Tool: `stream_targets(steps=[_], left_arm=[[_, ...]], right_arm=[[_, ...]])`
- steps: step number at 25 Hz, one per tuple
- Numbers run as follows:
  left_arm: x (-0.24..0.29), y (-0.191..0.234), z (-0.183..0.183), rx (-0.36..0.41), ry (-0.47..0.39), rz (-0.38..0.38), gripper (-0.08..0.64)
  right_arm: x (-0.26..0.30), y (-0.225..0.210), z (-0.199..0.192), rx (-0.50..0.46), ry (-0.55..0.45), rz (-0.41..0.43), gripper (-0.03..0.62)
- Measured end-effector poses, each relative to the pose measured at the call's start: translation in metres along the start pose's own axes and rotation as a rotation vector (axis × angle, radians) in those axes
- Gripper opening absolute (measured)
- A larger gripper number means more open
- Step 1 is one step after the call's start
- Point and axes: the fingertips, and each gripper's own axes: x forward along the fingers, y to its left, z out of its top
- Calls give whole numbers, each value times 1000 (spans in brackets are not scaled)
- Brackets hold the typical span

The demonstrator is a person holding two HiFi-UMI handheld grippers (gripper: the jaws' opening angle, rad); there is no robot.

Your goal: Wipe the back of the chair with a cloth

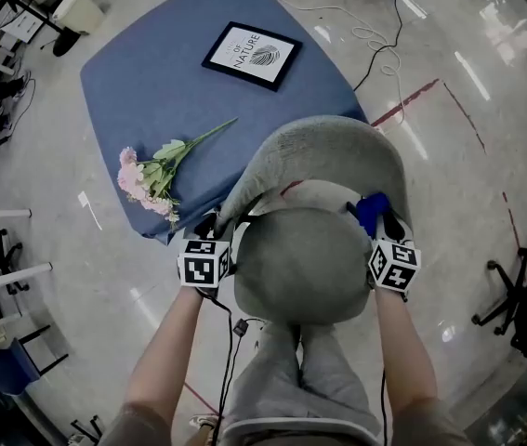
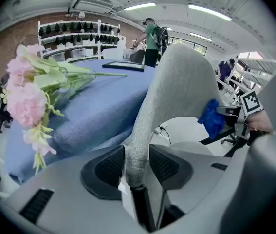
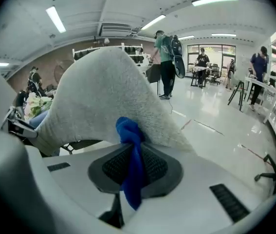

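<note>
1. Head view: a glossy pale floor [image 1: 430, 82] carries, at the far left, a surface draped in blue fabric [image 1: 170, 72]. On it lie a black-framed print [image 1: 252, 54] and, at its near edge, a spray of pink flowers [image 1: 147, 182]. Nearer stands the grey upholstered chair, with a rounded seat [image 1: 302, 266] and beyond it the curved, shell-shaped back [image 1: 323, 151]. The left hand-held gripper [image 1: 224, 223] is at the back's left edge. The right hand-held gripper [image 1: 375, 219] is at its right edge with the bright blue cloth [image 1: 370, 210].

2. Left gripper view: the jaws are closed on the back's thin, felt-like left edge, and the dark ribbed pads [image 2: 109, 167] meet it on both sides. The flowers lie near, on the soft draped surface.

3. Right gripper view: the jaws are pinched together on the cloth, which is bunched into a narrow rope. Its upper wad touches the nubbly grey back low on the right side.

4. What could go wrong, as I judge it:
   - Only a small wad of cloth meets the fabric, so a stroke may clean a thin stripe or pull the cloth out of the pinch.
   - The hard plastic jaw tips could drag across the upholstery if the wad folds aside.
   - The left grip is on a narrow edge, so it may slide off when the wiping pushes the chair.
   - A shoved chair could nudge the flowers at the surface's edge.
</note>
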Motion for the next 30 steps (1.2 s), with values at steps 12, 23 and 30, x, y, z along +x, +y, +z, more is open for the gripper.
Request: stream_targets(steps=[12, 23, 30], left_arm=[[-106, -42, 48, -30, -198, 26, 135], [-246, -69, 122, 38, -444, 36, 77], [-326, -91, 158, 117, -552, 8, 61]], right_arm=[[-110, 15, 97, -55, -202, 185, 61], [-248, 63, 197, -153, -404, 354, 61], [-328, 84, 249, -179, -517, 423, 61]])
